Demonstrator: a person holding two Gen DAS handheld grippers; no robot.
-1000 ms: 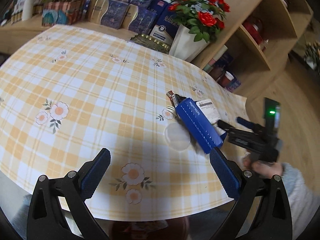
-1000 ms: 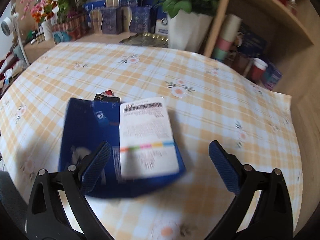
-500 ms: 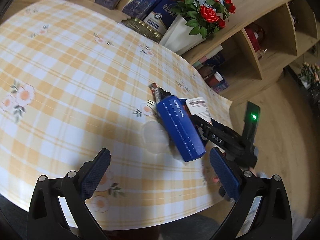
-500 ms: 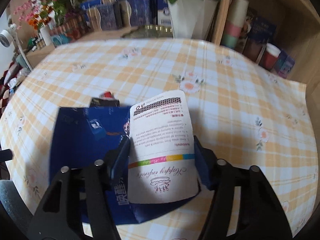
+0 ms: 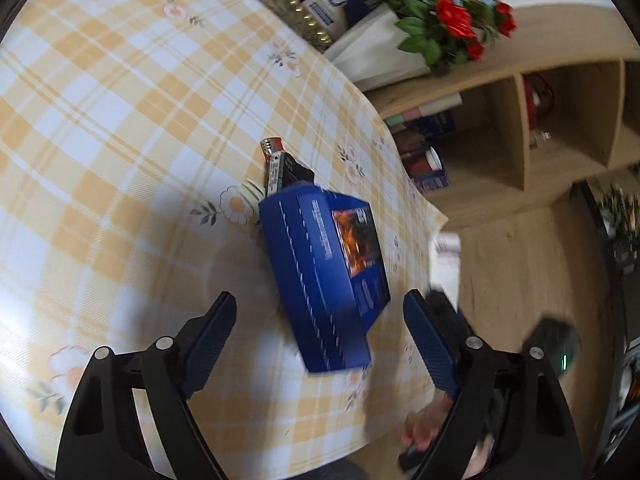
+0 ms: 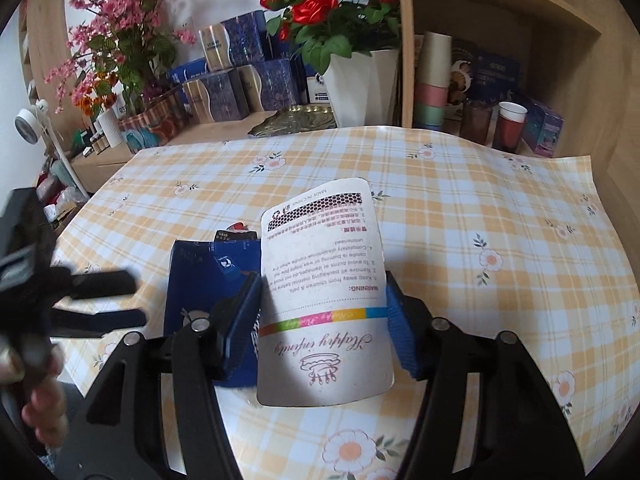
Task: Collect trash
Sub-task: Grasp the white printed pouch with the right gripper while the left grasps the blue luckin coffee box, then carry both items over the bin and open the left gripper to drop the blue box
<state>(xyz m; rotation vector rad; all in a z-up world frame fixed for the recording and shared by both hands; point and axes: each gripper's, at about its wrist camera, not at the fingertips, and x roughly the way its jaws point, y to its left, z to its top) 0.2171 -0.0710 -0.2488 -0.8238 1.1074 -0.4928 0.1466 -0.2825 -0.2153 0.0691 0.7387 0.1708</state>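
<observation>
A: Right wrist view: the right gripper [image 6: 322, 312] is clamped on the white packaging card [image 6: 324, 296], 1 pad on each long edge, lifted above the blue box [image 6: 208, 280].

B: And the left gripper [image 5: 320, 332]?

A: Jaws wide apart, nothing held, hovering near the blue box on the checked tablecloth [image 5: 100, 120]. A small dark wrapper [image 5: 280, 164] lies just beyond it.

B: Advice?

A: Keep the squeeze gentle; thin card probably buckles. Take the box across its narrow sides.
</observation>
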